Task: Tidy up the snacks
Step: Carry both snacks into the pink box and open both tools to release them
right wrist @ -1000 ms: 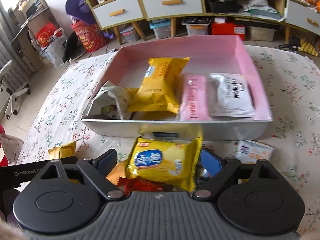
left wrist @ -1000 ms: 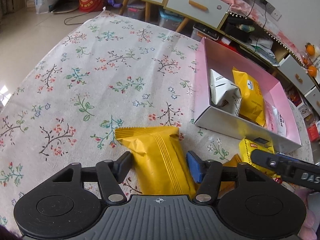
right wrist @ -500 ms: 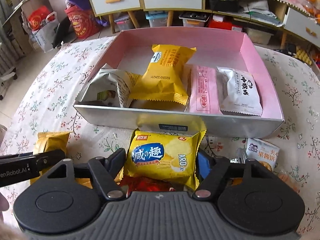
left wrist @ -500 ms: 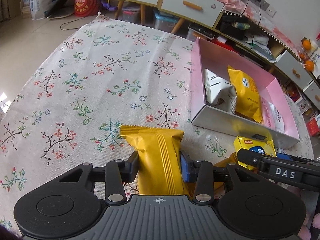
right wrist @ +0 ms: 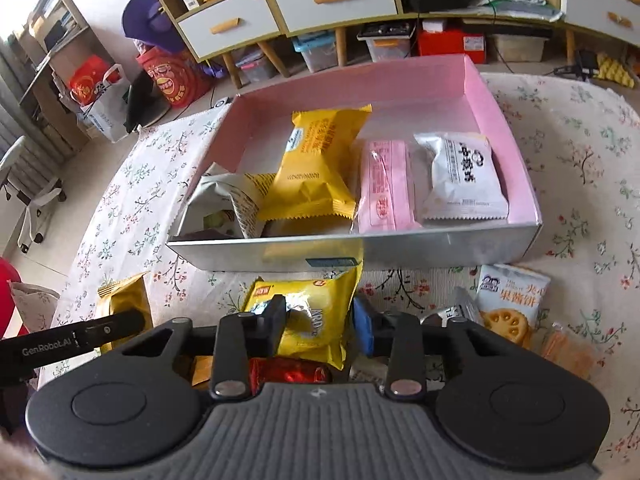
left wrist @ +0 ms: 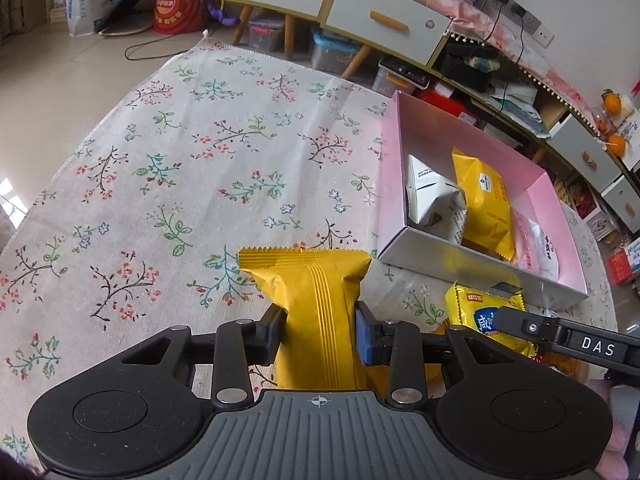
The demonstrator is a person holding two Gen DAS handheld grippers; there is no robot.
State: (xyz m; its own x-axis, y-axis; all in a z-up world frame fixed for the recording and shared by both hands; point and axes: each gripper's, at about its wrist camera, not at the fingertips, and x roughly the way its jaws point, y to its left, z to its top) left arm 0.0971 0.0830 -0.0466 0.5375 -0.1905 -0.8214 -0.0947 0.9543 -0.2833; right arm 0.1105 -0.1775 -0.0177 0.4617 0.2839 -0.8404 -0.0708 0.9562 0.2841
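Gold snack pack point(left wrist: 316, 304) clamped between left gripper point(left wrist: 320, 334) fingers, just off the pink box's point(left wrist: 472, 258) near-left corner on the floral tablecloth point(left wrist: 180, 184). Yellow chip bag point(right wrist: 310, 320) pinched in right gripper point(right wrist: 320, 322), jaws closed on it, at the box's near wall. White biscuit pack point(right wrist: 510, 300) lies near the tablecloth's right edge.
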